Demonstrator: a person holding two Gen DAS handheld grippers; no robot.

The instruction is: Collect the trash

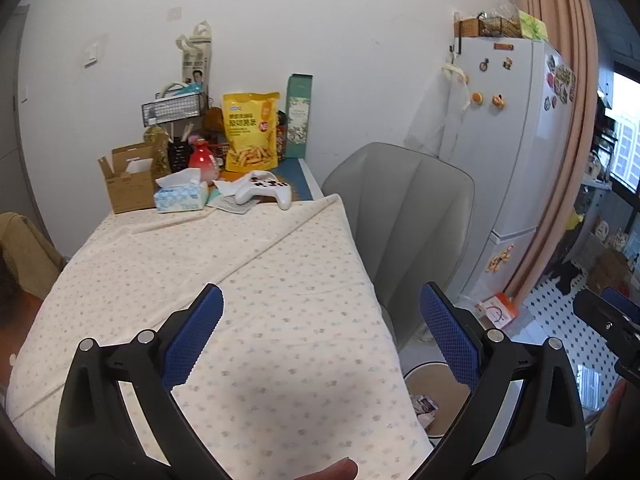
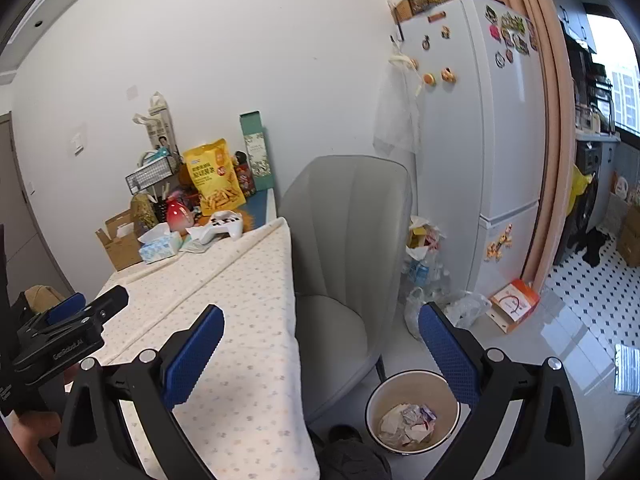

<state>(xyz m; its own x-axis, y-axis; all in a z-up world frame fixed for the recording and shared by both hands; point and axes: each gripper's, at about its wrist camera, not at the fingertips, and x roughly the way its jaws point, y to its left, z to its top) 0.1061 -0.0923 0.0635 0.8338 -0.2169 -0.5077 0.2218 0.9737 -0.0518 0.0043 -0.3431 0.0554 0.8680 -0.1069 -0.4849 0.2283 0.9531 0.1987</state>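
Note:
A round beige trash bin (image 2: 412, 416) stands on the floor beside the table, with crumpled paper and wrappers (image 2: 408, 424) inside; it also shows in the left wrist view (image 1: 436, 400). My left gripper (image 1: 320, 300) is open and empty above the cloth-covered table (image 1: 224, 280). My right gripper (image 2: 320, 320) is open and empty above the table's right edge and the bin. The left gripper also shows at the left of the right wrist view (image 2: 80, 312). A crumpled white paper (image 1: 230, 202) lies under a white game controller (image 1: 264, 192) at the table's far end.
A grey chair (image 2: 344, 248) stands between table and white fridge (image 2: 480, 140). The table's far end holds a tissue pack (image 1: 180, 196), a cardboard box (image 1: 128, 184), a yellow snack bag (image 1: 250, 136) and a wire basket (image 1: 174, 108). Bags and an orange box (image 2: 514, 304) lie on the floor.

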